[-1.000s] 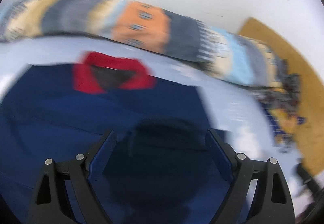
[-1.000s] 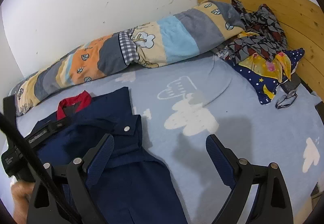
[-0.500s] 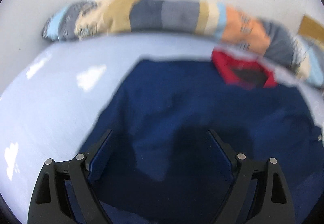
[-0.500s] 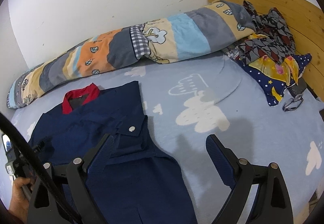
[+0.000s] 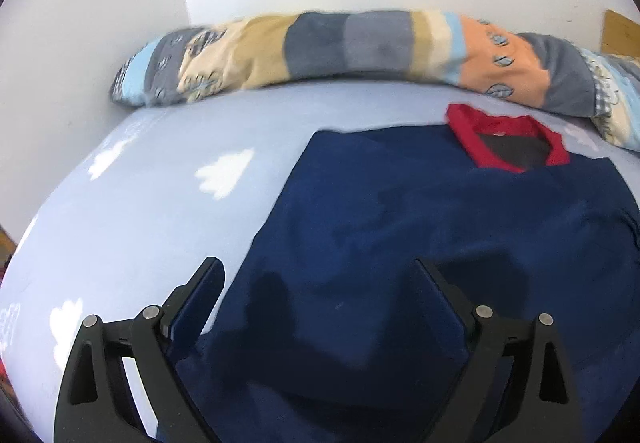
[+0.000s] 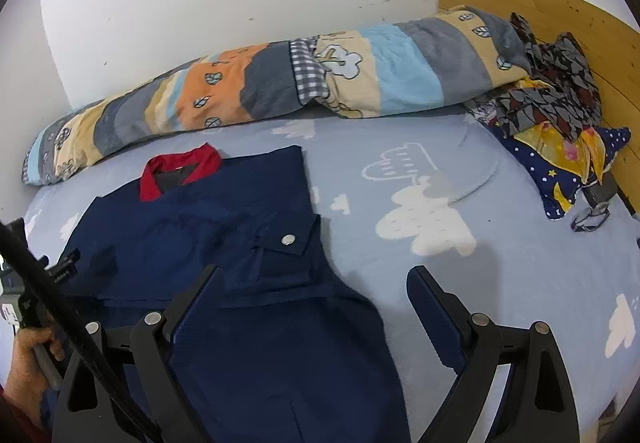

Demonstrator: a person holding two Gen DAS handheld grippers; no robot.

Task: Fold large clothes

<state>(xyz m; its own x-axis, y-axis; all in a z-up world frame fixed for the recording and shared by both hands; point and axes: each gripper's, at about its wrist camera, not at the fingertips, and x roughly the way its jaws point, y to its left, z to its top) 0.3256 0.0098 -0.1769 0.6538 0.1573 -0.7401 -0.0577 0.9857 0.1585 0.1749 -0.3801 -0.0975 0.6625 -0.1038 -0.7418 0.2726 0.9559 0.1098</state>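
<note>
A navy jacket [image 6: 224,251] with a red collar [image 6: 182,171] is being shown spread flat on the light blue cloud-print bed sheet [image 6: 500,275], collar toward the far side beside a long striped bolster [image 6: 280,83]. The left claw [image 5: 320,307] is being held spread above the jacket's near-left edge, gripping nothing; the right claw [image 6: 316,315] is likewise being held spread over the jacket's near-right hem. The cloth is judged soft, limp and light, likely to sag and crease when lifted, so it is best pinched at an edge or shoulder seam. A snap-fastened flap [image 6: 286,239] is lying on the right side.
</note>
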